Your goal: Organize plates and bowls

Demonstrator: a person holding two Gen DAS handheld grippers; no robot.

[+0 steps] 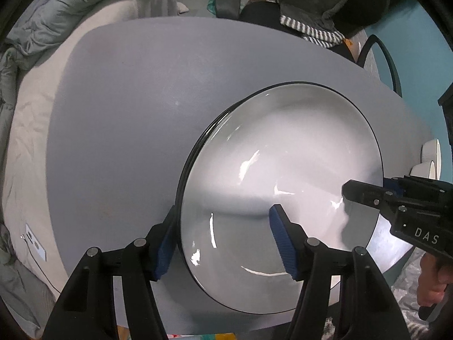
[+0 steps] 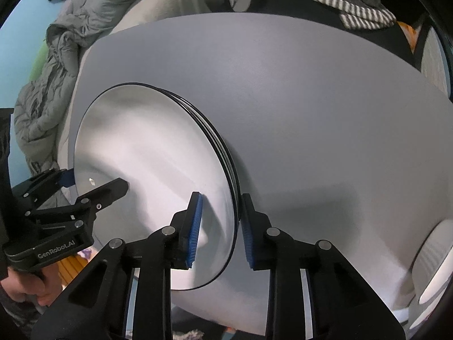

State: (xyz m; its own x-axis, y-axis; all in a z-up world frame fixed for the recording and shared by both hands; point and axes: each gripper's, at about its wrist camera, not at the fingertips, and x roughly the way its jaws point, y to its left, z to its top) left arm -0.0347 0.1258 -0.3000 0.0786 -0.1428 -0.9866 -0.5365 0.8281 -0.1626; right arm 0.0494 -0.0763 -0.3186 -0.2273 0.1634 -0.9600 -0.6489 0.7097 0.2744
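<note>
A stack of white plates with thin black rims (image 1: 283, 155) (image 2: 147, 147) lies on the grey table (image 1: 127, 113) (image 2: 311, 113). My left gripper (image 1: 223, 240) points down over the stack's left edge. It is open, one blue pad outside the rim and the other above the top plate. From the opposite side my right gripper (image 2: 222, 229) straddles the right rim, with a gap still showing between its inner pad and the rim. Each gripper also shows in the other's view: right gripper (image 1: 366, 187), left gripper (image 2: 96, 180).
White bowls (image 1: 430, 155) (image 2: 433, 255) sit at the table's right edge. A grey duvet (image 1: 56, 14) (image 2: 48, 85) lies on the bed left of the table. Dark and striped clothing (image 1: 311, 31) hangs behind the far edge. A person's hand (image 1: 433, 280) (image 2: 22, 286) grips each handle.
</note>
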